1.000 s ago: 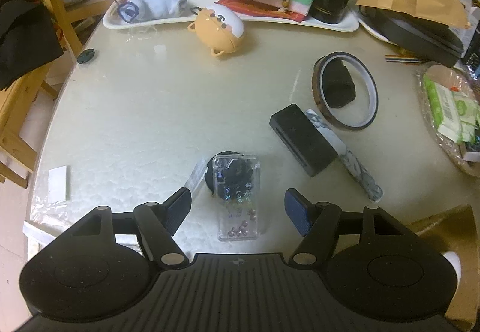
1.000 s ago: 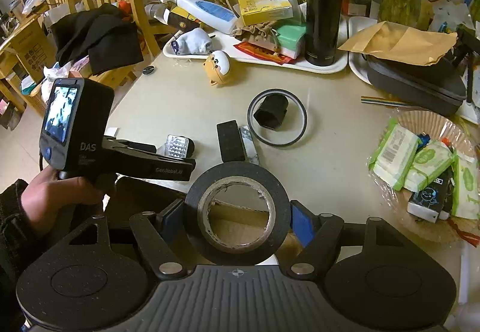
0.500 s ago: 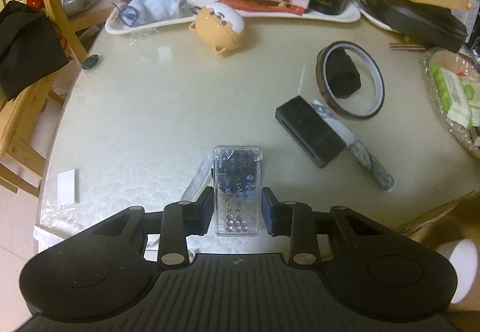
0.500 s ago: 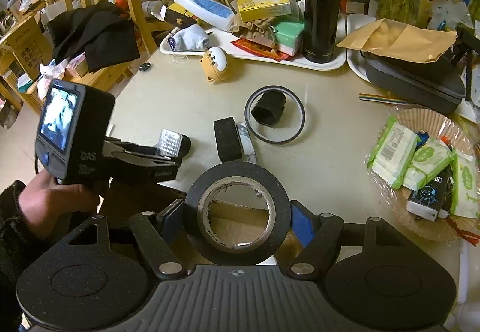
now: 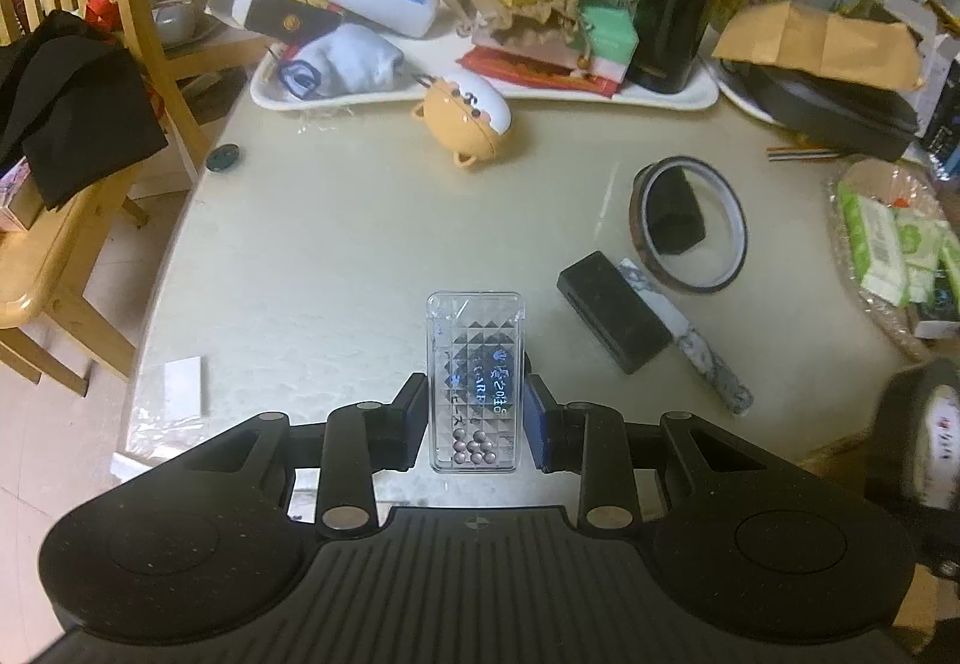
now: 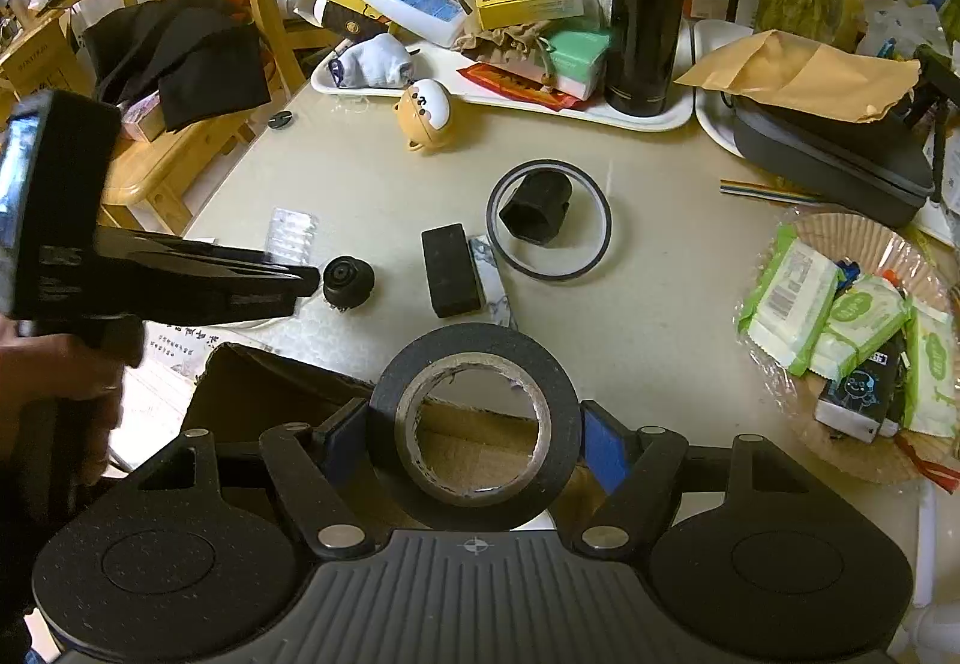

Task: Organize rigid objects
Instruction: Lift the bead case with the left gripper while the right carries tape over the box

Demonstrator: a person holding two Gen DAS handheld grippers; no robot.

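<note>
Left gripper (image 5: 474, 412): jaws clamped on clear case (image 5: 474, 382), lifted off the counter (image 5: 336, 244), beads pooled at its lower end. Right gripper (image 6: 474, 442): jaws closed across black tape roll (image 6: 474, 424), held over an open cardboard box (image 6: 264, 394) at 6 o'clock of the counter edge.

Two pieces in hand, neither put away yet. Judged early to midway: nothing visible inside the box, much left on the counter.

Left to sort, in the right wrist view:
- round black part (image 6: 348, 277) at 9 o'clock of centre, just off the left gripper's nose
- black block (image 6: 450, 271) at centre, touching a marbled stick (image 6: 493, 274) on its 3 o'clock side
- thin ring (image 6: 549, 220) at 1 o'clock, with a black cap (image 6: 537, 205) inside it
- bear toy (image 6: 423, 114) at 11 o'clock, beside the white tray (image 6: 660, 120)

Likely next: tape and case down into the box, then back for the block. Final place for each cannot be told.
</note>
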